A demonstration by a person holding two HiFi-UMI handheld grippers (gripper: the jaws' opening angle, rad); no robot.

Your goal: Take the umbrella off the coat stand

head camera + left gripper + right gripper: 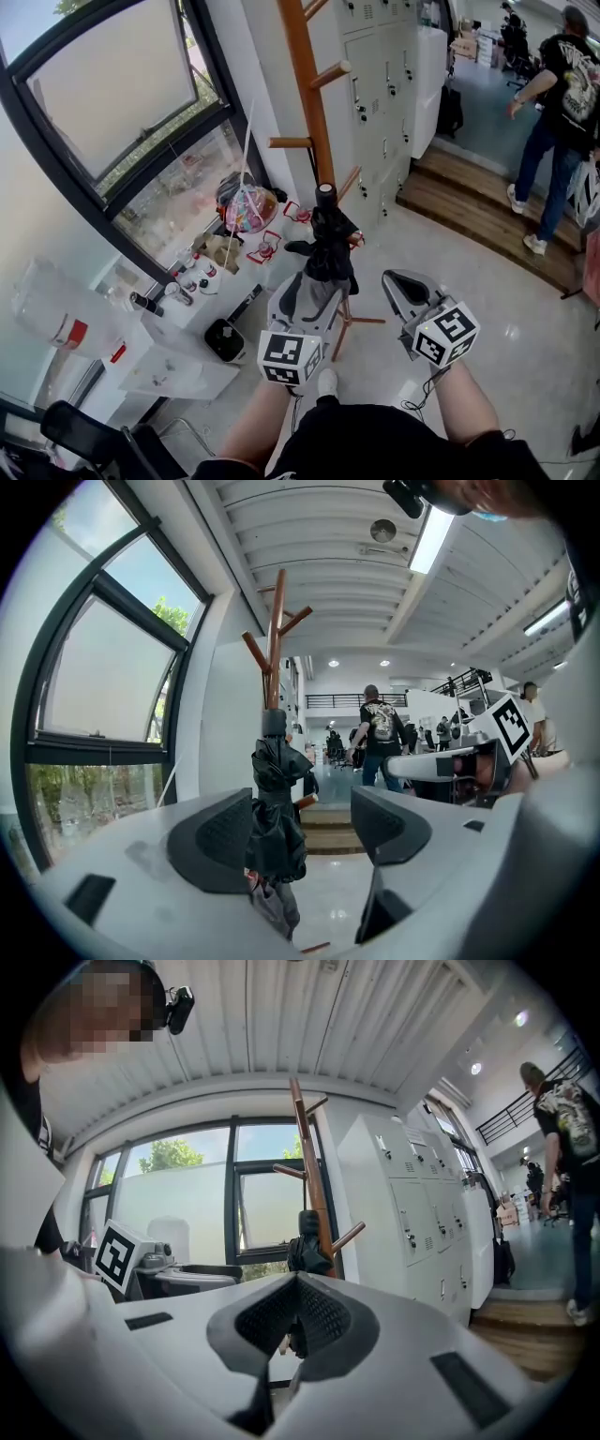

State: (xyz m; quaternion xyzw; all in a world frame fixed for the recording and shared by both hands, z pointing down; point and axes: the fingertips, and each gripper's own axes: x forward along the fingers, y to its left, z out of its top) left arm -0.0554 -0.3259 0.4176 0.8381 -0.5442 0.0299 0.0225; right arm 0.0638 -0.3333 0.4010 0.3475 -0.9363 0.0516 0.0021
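Note:
A black folded umbrella (pixel 330 246) hangs upright against the orange wooden coat stand (pixel 305 84), by its lower pegs. My left gripper (pixel 317 284) is right in front of it, jaws wide apart. In the left gripper view the umbrella (pixel 275 799) stands between the jaws, close to the left pad (pixel 220 841), and the other pad is well clear of it. My right gripper (pixel 398 278) hovers to the right of the stand, its jaws shut together on nothing. In the right gripper view the umbrella (pixel 305 1246) and stand (pixel 309 1157) lie beyond its closed tips (pixel 298 1288).
A low white table (pixel 178 361) with bottles and a colourful bag (pixel 248 208) stands under the window at left. White lockers (pixel 384 94) are behind the stand. Wooden steps (pixel 469 206) and a standing person (pixel 562 122) are at the right. A black chair (pixel 84 436) is at lower left.

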